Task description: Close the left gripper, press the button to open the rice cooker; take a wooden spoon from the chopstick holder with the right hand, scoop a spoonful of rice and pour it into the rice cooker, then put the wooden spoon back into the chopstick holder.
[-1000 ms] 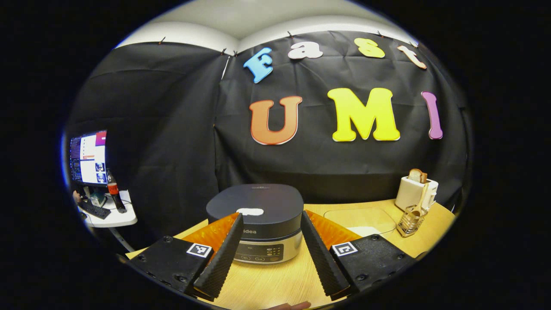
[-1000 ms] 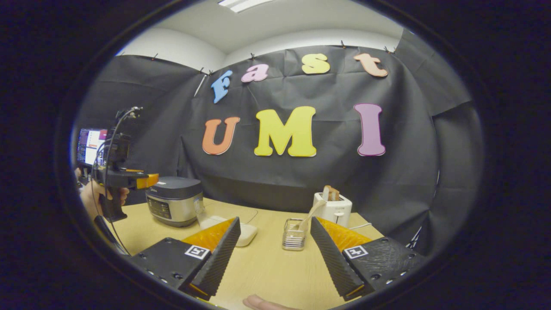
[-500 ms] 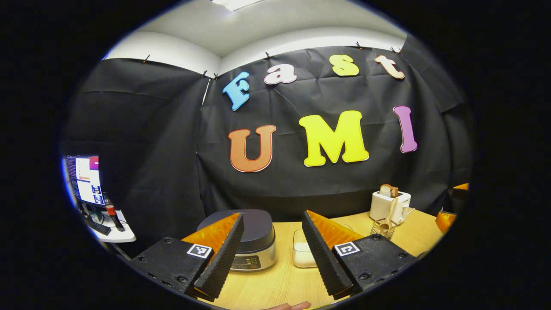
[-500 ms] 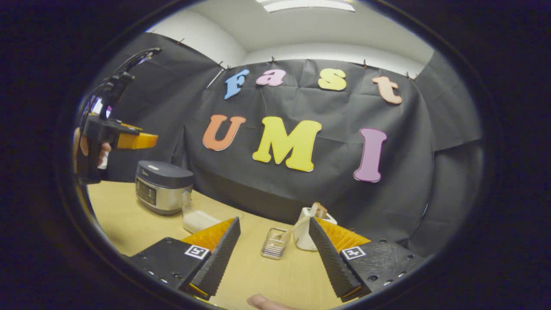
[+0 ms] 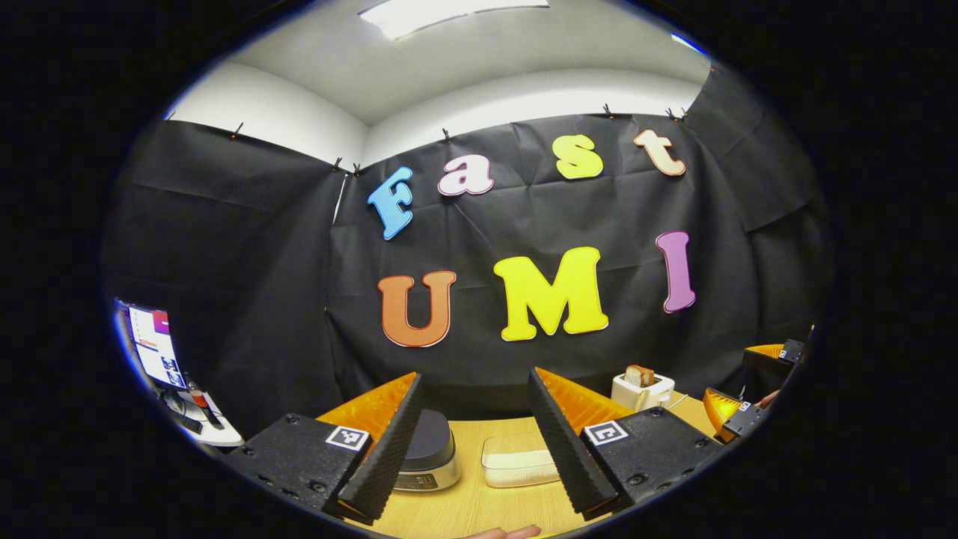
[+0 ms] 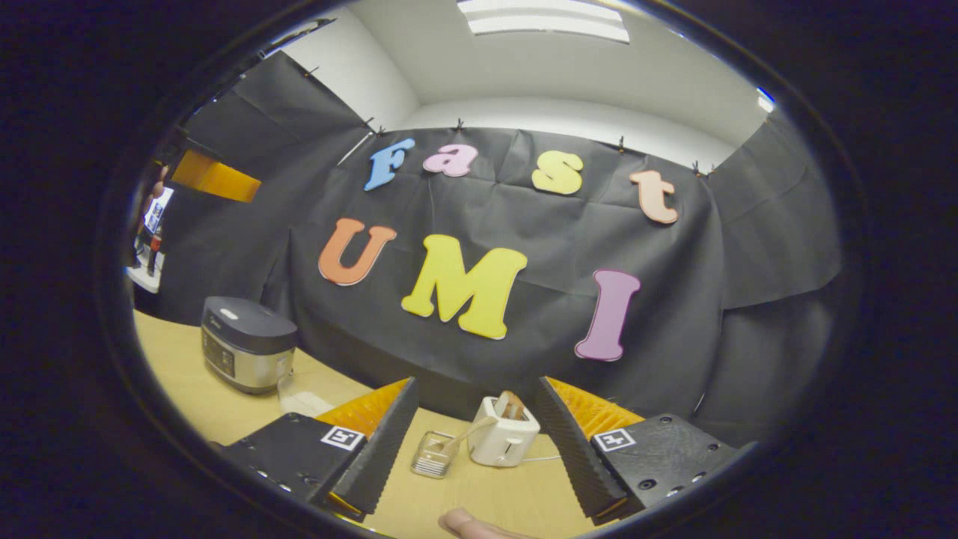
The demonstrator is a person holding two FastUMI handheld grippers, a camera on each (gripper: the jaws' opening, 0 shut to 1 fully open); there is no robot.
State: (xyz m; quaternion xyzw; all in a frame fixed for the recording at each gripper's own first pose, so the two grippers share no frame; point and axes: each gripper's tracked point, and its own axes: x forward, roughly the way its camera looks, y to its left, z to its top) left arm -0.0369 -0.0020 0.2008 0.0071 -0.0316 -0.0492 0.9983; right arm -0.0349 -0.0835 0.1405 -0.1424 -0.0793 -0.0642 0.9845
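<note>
Left gripper view: rice cooker (image 5: 430, 453) half hidden behind finger (image 5: 385, 449).

matt cloth wall (image 5: 262, 247), wood-look table (image 6: 187, 389) (smooth)

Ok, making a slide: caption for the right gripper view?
Open right hand-held gripper faces chopstick holder with wooden spoon, toaster behind, closed rice cooker far left.

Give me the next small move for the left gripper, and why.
Probably shut the left gripper and bring it down toward the rice cooker. Its fingers stand wide apart, the cooker's lid is down, and the cooker sits low between the fingers in the left gripper view, some way off. The wooden spoon rests in the chopstick holder, so the button press looks like the first step.
</note>
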